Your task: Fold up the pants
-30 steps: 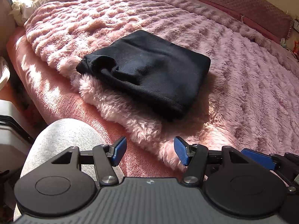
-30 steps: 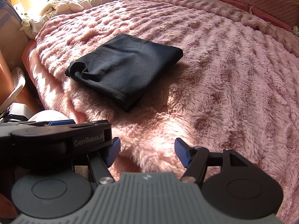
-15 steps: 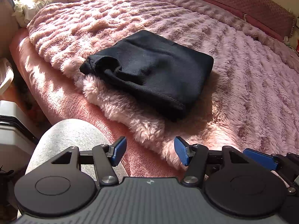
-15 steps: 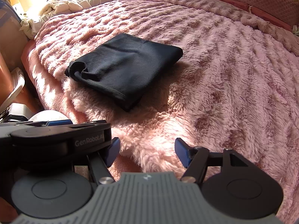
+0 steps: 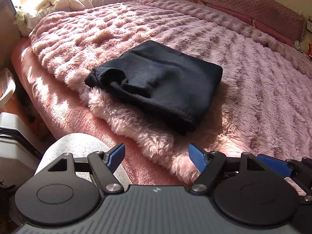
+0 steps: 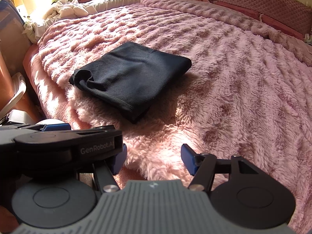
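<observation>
Left wrist view shows both open, empty grippers, left (image 5: 156, 156) and right (image 6: 154, 159), have backed away slightly from the folded black fleece pants (image 5: 161, 81), so folding looks done.

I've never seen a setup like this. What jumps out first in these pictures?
The black pants, folded into a compact bundle, lie on a fluffy pink blanket near the bed's front edge. In the foreground, the left gripper and right gripper are both open with blue-padded fingers, holding nothing, short of the pants. At the far end sits a crumpled white cloth in sunlight.
</observation>
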`<state>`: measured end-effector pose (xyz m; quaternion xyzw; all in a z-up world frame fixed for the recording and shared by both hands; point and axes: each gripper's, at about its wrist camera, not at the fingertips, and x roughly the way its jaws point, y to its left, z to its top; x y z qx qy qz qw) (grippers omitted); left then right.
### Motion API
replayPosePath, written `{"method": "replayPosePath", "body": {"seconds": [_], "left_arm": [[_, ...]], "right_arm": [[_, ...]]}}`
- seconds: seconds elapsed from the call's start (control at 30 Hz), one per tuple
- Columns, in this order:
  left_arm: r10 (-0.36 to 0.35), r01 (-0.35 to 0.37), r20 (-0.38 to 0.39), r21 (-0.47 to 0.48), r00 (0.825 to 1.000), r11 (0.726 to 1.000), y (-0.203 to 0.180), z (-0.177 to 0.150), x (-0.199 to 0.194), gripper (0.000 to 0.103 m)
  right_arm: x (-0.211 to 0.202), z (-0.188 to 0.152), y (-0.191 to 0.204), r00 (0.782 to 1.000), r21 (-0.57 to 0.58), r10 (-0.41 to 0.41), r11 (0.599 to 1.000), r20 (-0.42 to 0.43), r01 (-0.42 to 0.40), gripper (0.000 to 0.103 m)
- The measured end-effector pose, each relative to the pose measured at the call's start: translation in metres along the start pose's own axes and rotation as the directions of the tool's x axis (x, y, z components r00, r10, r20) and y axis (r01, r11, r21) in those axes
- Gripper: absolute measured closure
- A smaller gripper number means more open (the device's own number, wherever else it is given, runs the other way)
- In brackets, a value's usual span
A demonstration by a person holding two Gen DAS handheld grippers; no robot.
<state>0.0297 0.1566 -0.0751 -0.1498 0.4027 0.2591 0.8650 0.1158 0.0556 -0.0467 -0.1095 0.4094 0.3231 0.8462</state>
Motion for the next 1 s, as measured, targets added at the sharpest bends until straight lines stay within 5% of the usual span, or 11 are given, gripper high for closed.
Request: {"method": "replayPosePath", "body": {"seconds": [0.2, 0.43, 0.8, 1.0], "left_arm": [[-0.03, 0.03, 0.022, 0.003, 0.999, 1.0, 0.0016, -0.0023, -0.0004, 0.009], [0.006, -0.007, 0.068, 0.013, 0.998, 1.0, 0.0017, -0.0013, -0.0054, 0.032], [-0.019, 0.02, 0.023, -0.03, 1.0, 0.999, 0.0055, -0.0041, -0.0021, 0.032], [-0.038, 0.039, 0.025, -0.039, 0.999, 0.998, 0.0046, -0.0047, -0.0027, 0.022]], "right_arm": [[-0.0012, -0.0004, 0.0026, 1.0, -0.012, 0.023, 1.0, 0.008, -0.023, 0.045], [-0.0019, -0.0007, 0.002, 1.0, -0.012, 0.025, 1.0, 0.011, -0.025, 0.045], [-0.0033, -0.0007, 0.0041, 0.999, -0.024, 0.038, 0.999, 0.015, -0.037, 0.045], [-0.0041, -0.0005, 0.0071, 0.999, -0.028, 0.047, 0.999, 0.023, -0.046, 0.045]]}}
